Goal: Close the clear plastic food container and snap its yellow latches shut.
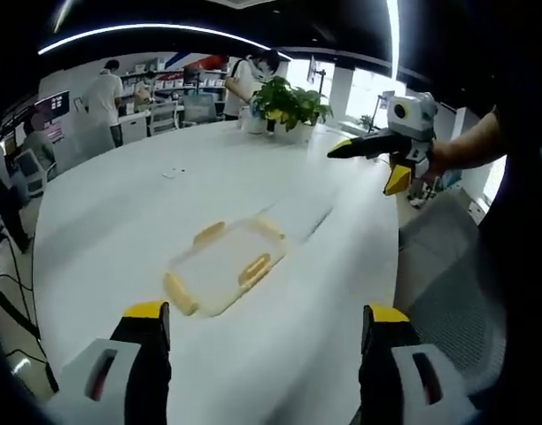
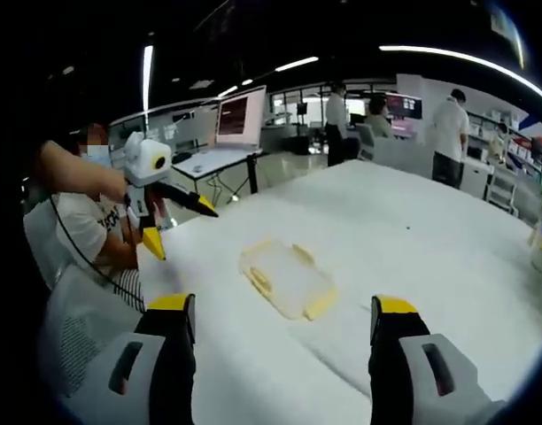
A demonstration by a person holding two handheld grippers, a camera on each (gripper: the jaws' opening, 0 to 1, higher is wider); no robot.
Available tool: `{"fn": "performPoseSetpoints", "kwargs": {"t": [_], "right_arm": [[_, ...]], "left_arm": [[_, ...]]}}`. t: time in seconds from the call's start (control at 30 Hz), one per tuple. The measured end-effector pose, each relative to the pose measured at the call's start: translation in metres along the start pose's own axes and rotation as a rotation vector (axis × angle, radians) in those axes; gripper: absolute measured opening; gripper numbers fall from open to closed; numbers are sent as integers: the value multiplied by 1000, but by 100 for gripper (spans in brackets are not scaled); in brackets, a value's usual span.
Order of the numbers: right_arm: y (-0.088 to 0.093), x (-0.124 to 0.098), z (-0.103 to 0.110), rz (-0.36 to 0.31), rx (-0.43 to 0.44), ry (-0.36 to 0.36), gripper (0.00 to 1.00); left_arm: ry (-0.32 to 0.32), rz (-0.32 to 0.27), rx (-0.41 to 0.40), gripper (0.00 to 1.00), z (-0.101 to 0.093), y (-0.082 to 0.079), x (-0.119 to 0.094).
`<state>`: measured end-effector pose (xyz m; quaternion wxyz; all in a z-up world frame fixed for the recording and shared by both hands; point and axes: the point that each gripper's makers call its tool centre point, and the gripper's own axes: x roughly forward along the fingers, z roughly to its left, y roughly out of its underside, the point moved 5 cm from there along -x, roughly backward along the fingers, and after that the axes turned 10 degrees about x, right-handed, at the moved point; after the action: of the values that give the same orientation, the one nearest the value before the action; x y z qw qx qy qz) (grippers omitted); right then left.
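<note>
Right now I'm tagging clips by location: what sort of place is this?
Most likely an open-plan office or lab. Beyond the large white table with the clear food container stand desks with a monitor, shelving, several people at workstations, and a potted plant.

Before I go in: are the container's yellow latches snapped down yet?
Cannot tell. The container lies flat on the white table, yellow latches visible at its edges, too small to judge.

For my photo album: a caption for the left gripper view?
Open left gripper faces a clear container on a white table.
</note>
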<state>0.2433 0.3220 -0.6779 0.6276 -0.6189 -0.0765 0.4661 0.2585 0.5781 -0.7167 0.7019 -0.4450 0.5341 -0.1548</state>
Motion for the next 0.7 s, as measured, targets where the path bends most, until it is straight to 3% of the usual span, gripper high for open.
{"fn": "performPoseSetpoints", "kwargs": {"t": [0.1, 0.43, 0.7], "right_arm": [[-1, 7, -2, 45, -51, -13, 79], [-12, 29, -11, 70, -61, -49, 84], [-6, 42, -18, 169, -121, -85, 85]], "left_arm": [[26, 23, 3, 90, 3, 2, 4], [67, 74, 46, 98, 17, 3, 14], [117, 129, 83, 98, 30, 8, 21]]}}
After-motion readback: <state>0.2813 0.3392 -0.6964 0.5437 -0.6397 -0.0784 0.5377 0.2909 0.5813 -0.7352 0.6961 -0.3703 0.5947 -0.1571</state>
